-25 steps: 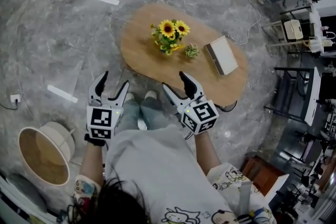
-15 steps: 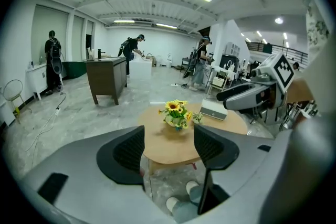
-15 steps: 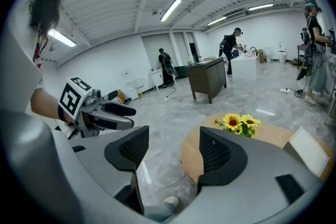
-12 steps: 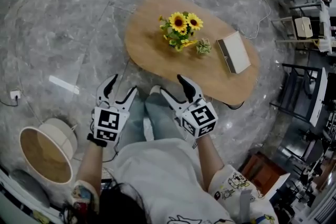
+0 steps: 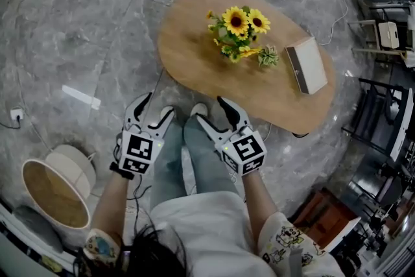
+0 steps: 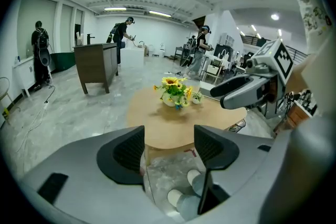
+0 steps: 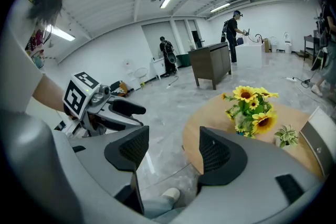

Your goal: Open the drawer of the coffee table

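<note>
Drawer isn't visible anywhere, probably tucked under the near edge of the coffee table [image 5: 194, 55], so with the left gripper [image 5: 157, 106] and right gripper [image 5: 211, 111] both spread wide and empty just short of that edge, I'd drop low and find its front first.

No words, numbers, brand names or signs can be read anywhere in the scene. The only printed marks are black-and-white square code patterns on the left claw [image 5: 157, 107] and the right claw [image 5: 212, 110]. They carry no letters or digits. The cartoon print on the person's sleeve [image 5: 285, 238] is too small to show any lettering.
</note>
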Tool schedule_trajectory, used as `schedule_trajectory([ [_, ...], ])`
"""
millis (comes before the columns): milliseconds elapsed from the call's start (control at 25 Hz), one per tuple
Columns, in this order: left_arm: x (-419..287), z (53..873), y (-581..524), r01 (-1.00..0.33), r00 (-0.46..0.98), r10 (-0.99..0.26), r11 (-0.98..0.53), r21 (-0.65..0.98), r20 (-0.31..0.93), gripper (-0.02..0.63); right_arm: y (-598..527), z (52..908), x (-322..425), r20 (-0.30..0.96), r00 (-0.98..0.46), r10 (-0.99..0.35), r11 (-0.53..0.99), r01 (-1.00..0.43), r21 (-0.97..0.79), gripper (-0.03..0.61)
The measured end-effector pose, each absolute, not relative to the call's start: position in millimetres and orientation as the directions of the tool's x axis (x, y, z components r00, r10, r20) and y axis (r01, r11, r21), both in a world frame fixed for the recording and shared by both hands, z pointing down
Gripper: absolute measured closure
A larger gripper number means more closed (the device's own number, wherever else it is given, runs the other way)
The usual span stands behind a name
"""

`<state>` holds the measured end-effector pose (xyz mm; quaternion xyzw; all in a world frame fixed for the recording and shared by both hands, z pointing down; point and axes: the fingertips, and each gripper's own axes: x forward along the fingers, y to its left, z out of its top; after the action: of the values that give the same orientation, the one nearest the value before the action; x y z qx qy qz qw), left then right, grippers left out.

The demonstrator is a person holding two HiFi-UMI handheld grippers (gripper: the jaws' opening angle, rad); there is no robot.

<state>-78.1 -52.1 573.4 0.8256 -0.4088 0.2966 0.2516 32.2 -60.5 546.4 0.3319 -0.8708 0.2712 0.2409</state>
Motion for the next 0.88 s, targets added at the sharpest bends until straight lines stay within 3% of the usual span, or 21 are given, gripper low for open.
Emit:
schedule_trajectory([
  [880,-76.7,771.8,-60.3,-0.682,0.477,-0.333,-0.724,0.104,0.813,0.342,-51.0,691.9,11.1,0.710,-0.627,-0.320,0.753,-0.623,-0.211,0.314],
])
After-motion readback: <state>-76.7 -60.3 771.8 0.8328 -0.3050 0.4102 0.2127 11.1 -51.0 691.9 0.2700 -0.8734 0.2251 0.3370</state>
